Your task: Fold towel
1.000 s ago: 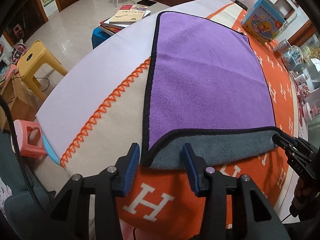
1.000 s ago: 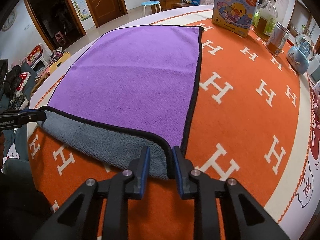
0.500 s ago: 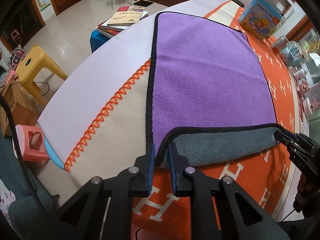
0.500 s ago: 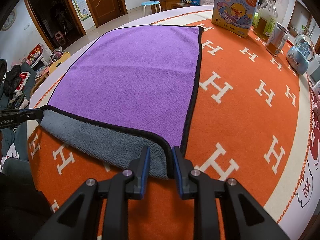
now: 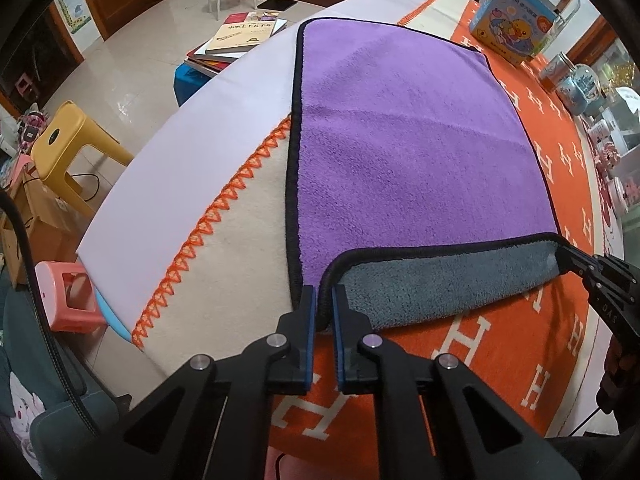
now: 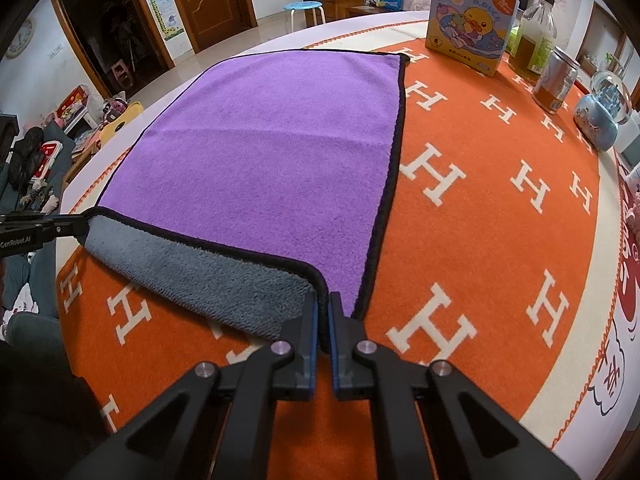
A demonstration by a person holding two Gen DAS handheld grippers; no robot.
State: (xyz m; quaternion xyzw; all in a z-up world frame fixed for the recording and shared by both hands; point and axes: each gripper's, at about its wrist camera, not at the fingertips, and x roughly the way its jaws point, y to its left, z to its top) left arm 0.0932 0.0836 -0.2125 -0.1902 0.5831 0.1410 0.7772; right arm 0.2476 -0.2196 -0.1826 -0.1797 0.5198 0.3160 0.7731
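Observation:
A purple towel (image 5: 408, 136) with black trim and a grey underside lies flat on the orange blanket; it also shows in the right wrist view (image 6: 272, 152). Its near edge is lifted and curled, showing the grey side (image 5: 440, 284). My left gripper (image 5: 324, 304) is shut on the near left corner. My right gripper (image 6: 324, 308) is shut on the near right corner. The right gripper also shows at the right of the left wrist view (image 5: 568, 256), and the left gripper at the left of the right wrist view (image 6: 76, 226).
The orange blanket with white H letters (image 6: 480, 220) covers a round table with a lilac cloth (image 5: 192, 152). A duck-print box (image 6: 472, 12), a bottle (image 6: 534, 36), a tin (image 6: 558, 80) and a blue globe (image 6: 600, 120) stand at the far right. Stools (image 5: 72, 148) and books (image 5: 240, 36) are beyond the left edge.
My left gripper has closed on the near left corner and lifted it. The right gripper has kept its hold and raised its corner too, so the near edge curls up further.

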